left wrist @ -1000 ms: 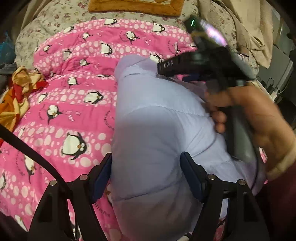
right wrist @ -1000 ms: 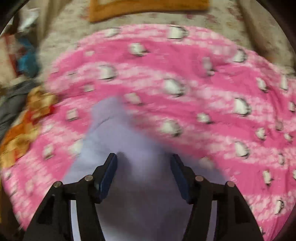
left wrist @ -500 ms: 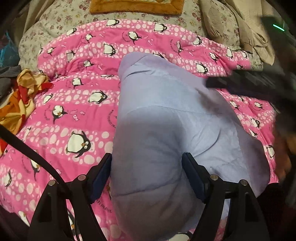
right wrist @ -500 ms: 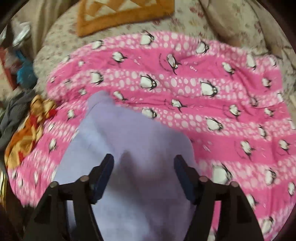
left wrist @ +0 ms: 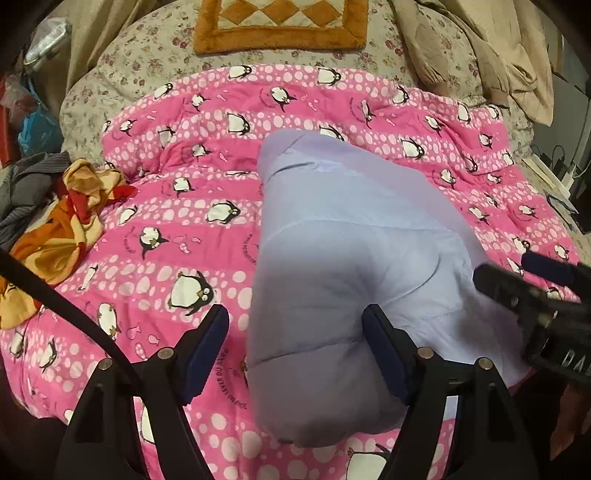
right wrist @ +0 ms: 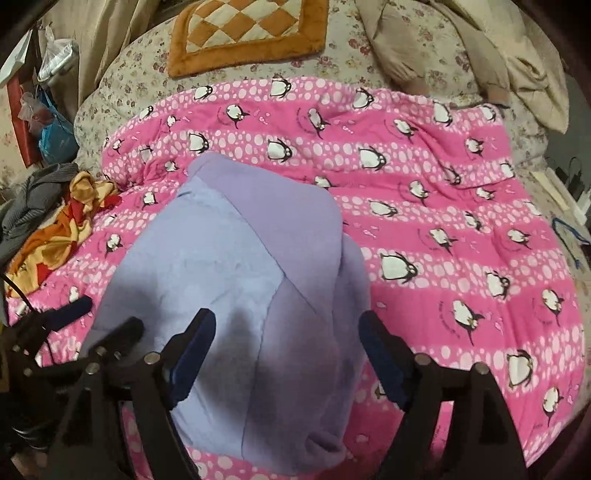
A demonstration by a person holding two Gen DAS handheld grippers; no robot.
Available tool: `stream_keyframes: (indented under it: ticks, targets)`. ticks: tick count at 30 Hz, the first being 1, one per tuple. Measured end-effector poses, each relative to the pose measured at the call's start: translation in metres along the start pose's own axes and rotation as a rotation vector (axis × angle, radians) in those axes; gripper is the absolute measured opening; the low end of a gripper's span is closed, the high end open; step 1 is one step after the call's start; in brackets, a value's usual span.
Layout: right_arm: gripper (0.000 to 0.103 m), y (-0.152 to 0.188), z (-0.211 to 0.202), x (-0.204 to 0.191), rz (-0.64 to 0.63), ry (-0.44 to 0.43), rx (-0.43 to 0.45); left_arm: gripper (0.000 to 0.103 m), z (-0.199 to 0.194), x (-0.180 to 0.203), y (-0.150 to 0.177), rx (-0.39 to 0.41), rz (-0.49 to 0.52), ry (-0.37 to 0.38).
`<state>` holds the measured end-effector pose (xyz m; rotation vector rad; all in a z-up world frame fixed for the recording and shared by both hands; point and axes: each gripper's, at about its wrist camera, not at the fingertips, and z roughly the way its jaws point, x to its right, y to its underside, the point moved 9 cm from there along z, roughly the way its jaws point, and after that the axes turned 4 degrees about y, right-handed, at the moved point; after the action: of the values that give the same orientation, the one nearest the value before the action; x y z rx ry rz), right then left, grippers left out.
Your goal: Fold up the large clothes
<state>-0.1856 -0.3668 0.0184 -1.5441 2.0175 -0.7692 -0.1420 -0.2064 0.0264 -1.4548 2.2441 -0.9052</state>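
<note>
A folded lilac padded garment (left wrist: pixel 351 251) lies in a compact bundle on a pink penguin-print quilt (left wrist: pixel 184 206). In the right wrist view the garment (right wrist: pixel 236 266) shows a darker purple panel on top. My left gripper (left wrist: pixel 295 343) is open and empty, its jaws wide apart above the garment's near end. My right gripper (right wrist: pixel 284 350) is open and empty, also above the near end. The right gripper shows at the right edge of the left wrist view (left wrist: pixel 535 295); the left gripper shows at the left edge of the right wrist view (right wrist: pixel 74 332).
An orange and red cloth (left wrist: pixel 62 229) and grey clothes (left wrist: pixel 26 188) lie at the quilt's left. An orange checked cushion (right wrist: pixel 243 29) lies at the bed's far side. Beige garments (left wrist: pixel 480 55) are piled far right. Cables and a power strip (left wrist: pixel 554 173) sit beyond the right edge.
My right gripper has pulled back from over the garment's far part to its near right side. Both cameras have risen and see more of the bed. The garment lies still.
</note>
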Motion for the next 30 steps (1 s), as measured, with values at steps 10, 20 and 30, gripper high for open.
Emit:
stream_keyframes:
  ticks: [10, 20, 30]
  targets:
    - [0.086, 0.011, 0.001, -0.008, 0.009, -0.013, -0.007, 0.047, -0.006, -0.008, -0.003, 0.035, -0.017, -0.023]
    - [0.089, 0.013, 0.005, -0.016, -0.006, -0.008, -0.006, 0.045, -0.004, -0.012, -0.004, 0.044, -0.028, -0.025]
    - [0.09, 0.011, 0.005, -0.015, 0.0, -0.014, -0.003, 0.045, -0.005, -0.014, -0.004, 0.054, -0.024, -0.03]
